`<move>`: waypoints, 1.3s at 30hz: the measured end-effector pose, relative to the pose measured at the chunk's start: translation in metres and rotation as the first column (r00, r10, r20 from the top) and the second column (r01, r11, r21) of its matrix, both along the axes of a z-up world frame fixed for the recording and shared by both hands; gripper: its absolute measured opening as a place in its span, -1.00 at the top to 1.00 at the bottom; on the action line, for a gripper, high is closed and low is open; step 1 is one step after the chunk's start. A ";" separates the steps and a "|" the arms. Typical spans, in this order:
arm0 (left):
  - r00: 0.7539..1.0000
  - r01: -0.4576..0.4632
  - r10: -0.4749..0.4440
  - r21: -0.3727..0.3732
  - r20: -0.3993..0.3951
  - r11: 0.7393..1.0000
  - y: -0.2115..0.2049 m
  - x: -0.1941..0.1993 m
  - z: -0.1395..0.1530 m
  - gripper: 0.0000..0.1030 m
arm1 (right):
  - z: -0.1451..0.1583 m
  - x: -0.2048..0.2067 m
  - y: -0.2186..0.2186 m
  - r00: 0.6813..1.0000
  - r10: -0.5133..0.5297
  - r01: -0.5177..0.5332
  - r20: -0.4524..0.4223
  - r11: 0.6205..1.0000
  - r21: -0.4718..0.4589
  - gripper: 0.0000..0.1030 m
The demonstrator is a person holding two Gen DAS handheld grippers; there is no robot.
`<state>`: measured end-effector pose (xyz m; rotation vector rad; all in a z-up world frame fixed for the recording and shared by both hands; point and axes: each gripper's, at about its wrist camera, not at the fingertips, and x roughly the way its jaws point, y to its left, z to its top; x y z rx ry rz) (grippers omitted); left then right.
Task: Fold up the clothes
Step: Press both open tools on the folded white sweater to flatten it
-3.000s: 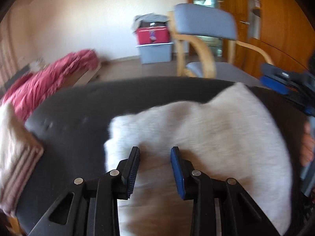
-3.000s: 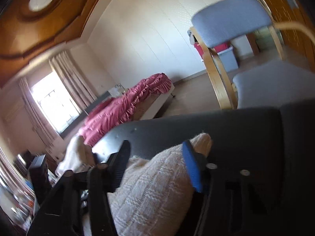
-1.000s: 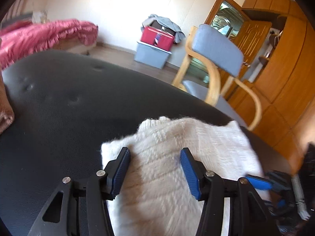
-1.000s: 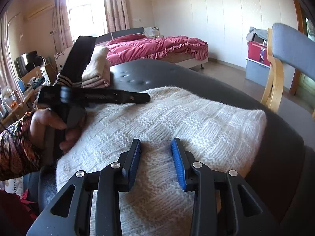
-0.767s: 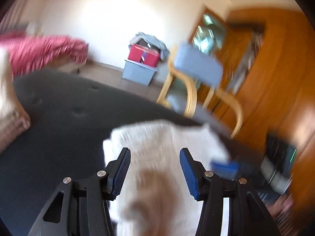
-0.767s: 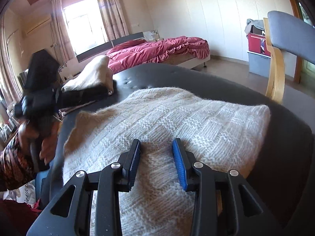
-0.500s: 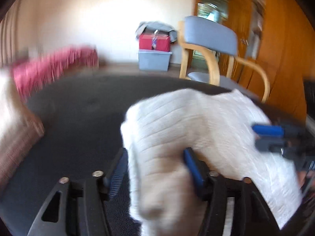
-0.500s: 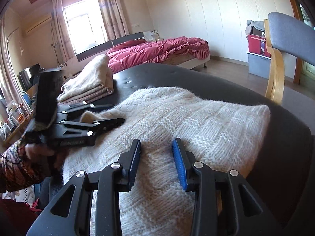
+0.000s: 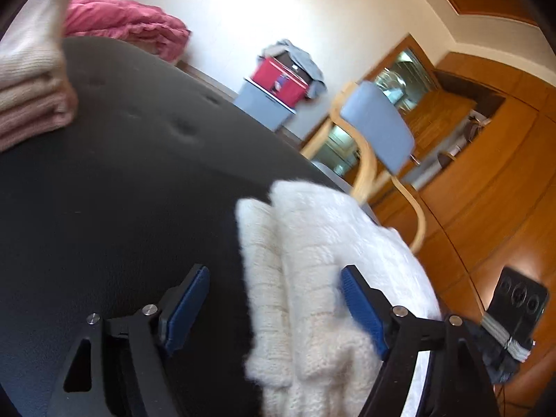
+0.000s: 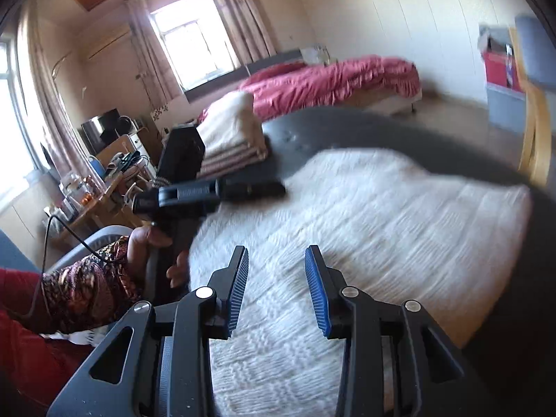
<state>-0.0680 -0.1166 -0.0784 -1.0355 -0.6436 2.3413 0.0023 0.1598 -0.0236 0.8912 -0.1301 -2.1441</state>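
Observation:
A folded cream knit sweater [image 9: 312, 278] lies on the black padded surface [image 9: 121, 191]; it also shows in the right wrist view [image 10: 365, 215]. My left gripper [image 9: 274, 305] is open, its jaws wide apart around the sweater's near left edge, where two layers show. It also appears in the right wrist view [image 10: 243, 187] at the sweater's left side. My right gripper [image 10: 276, 288] is open and empty, hovering over the sweater's near part.
A stack of folded pink and cream clothes [image 9: 31, 80] sits at the far left of the surface [image 10: 232, 139]. A wooden chair with blue cushions [image 9: 375, 139] stands beyond it. A bed with a red cover [image 10: 330, 80] and storage boxes [image 9: 278, 87] are farther back.
My left gripper has let go of the sweater's edge, opened wider and pulled back to the left. The sweater now lies flat. My right gripper has opened a little and tilted.

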 end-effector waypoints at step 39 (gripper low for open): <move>0.950 -0.089 0.003 -0.260 -0.313 0.962 0.038 0.060 0.082 -0.16 | 0.025 0.004 0.044 0.988 -0.096 0.092 -0.118 0.995 -0.041 0.48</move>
